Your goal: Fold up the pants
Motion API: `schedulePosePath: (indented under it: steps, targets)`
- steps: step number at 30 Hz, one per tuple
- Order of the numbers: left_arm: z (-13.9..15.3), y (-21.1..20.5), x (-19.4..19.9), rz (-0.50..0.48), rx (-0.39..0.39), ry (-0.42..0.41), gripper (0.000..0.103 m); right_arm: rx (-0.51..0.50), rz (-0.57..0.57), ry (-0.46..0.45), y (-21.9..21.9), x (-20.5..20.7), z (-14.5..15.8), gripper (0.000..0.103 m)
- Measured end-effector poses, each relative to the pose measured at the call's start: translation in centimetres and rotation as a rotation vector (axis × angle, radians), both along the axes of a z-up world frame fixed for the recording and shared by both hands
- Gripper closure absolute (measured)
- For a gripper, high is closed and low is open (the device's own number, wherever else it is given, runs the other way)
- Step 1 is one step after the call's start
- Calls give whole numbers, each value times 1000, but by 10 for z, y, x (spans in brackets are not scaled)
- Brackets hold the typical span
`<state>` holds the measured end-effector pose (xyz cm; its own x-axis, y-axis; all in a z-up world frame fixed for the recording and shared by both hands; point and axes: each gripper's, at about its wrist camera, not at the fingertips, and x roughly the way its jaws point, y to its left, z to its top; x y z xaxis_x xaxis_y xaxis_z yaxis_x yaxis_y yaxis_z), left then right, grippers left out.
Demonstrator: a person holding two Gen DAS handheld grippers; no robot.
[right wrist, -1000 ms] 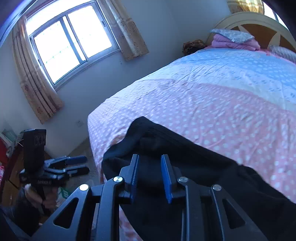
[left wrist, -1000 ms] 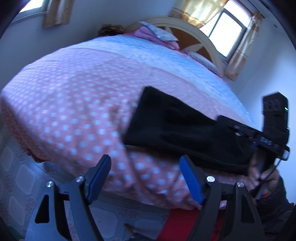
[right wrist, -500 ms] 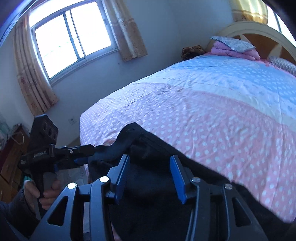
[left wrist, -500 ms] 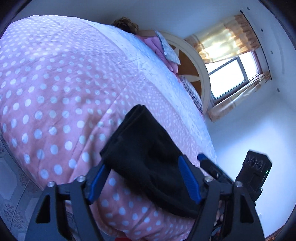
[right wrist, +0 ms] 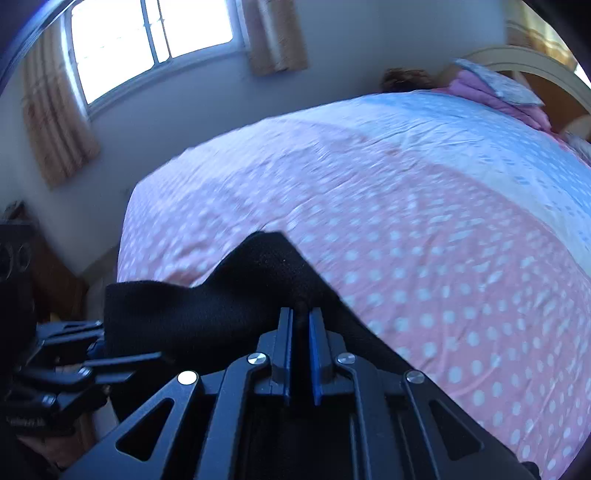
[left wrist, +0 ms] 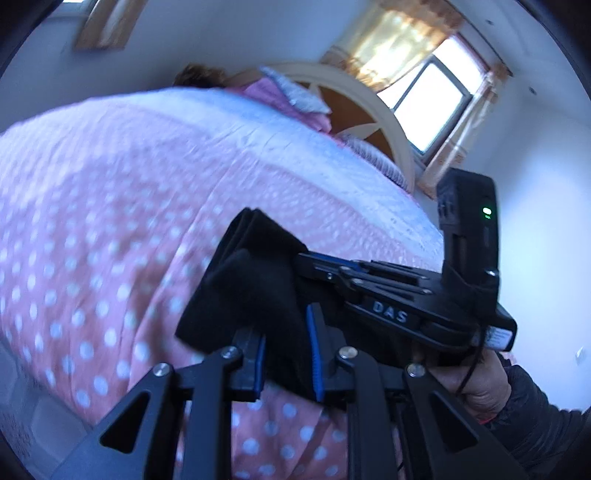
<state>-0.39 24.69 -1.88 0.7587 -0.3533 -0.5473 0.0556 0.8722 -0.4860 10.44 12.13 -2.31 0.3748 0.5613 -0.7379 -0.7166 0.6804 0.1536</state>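
Black pants (left wrist: 251,280) lie folded near the front edge of the pink dotted bed (left wrist: 110,221). My left gripper (left wrist: 286,332) is closing its jaws, and the blue pads press on the pants' near edge. Coming in from the right, my right gripper (left wrist: 314,264) reaches onto the same bundle. In the right wrist view the right gripper (right wrist: 301,317) has its jaws closing tight, with a pinch of the pants (right wrist: 207,306) between the pads. The cloth rises in a peak there. At that view's left edge, the left gripper (right wrist: 110,343) grips the pants' other end.
The bedspread (right wrist: 443,258) turns pale blue toward the cream headboard (left wrist: 369,110), where folded pink bedding and a pillow (left wrist: 288,99) are stacked. Curtained windows (right wrist: 155,33) are in both walls. A hand in a dark sleeve (left wrist: 480,387) holds the right gripper. Tiled floor lies below the bed's edge.
Both grippers stood open around the pants' near edge and have now shut on the fabric. The right gripper moved in beside the left one, and the cloth has bunched up between them.
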Motion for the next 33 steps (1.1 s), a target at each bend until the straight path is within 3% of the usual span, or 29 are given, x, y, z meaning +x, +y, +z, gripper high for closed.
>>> schedulePosePath:
  steps: [2, 6, 10, 13, 15, 19, 21, 24, 29, 31, 33]
  targets:
    - [-3, 4, 5, 9, 24, -2, 83, 12, -49, -7, -3, 9, 3, 96]
    - [-30, 18, 14, 56, 4, 82, 83, 21, -86, 29, 5, 27, -6, 96]
    - [-30, 27, 5, 50, 10, 70, 80, -21, -79, 1, 19, 26, -9, 95]
    - [-21, 37, -1, 93, 20, 86, 65, 6, -97, 26, 13, 31, -9, 94]
    - [-7, 37, -7, 157, 83, 74, 52, 82, -134, 36, -3, 29, 0, 94]
    - [21, 28, -14, 208, 174, -25, 50, 326, -243, 50, -55, 18, 34, 94]
    - [34, 10, -13, 153, 203, -88, 50, 389, -272, 58, -87, 11, 44, 93]
    - [26, -23, 2, 68, 290, -80, 50, 440, -316, 112, -139, 6, 43, 91]
    - [-26, -60, 35, 41, 379, 86, 50, 377, -381, 232, -207, 3, 16, 89]
    - [-27, -73, 35, 57, 461, 45, 47, 359, -386, 301, -218, 4, 1, 87]
    - [-28, -84, 39, 63, 524, 56, 43, 357, -361, 379, -220, 2, -12, 85]
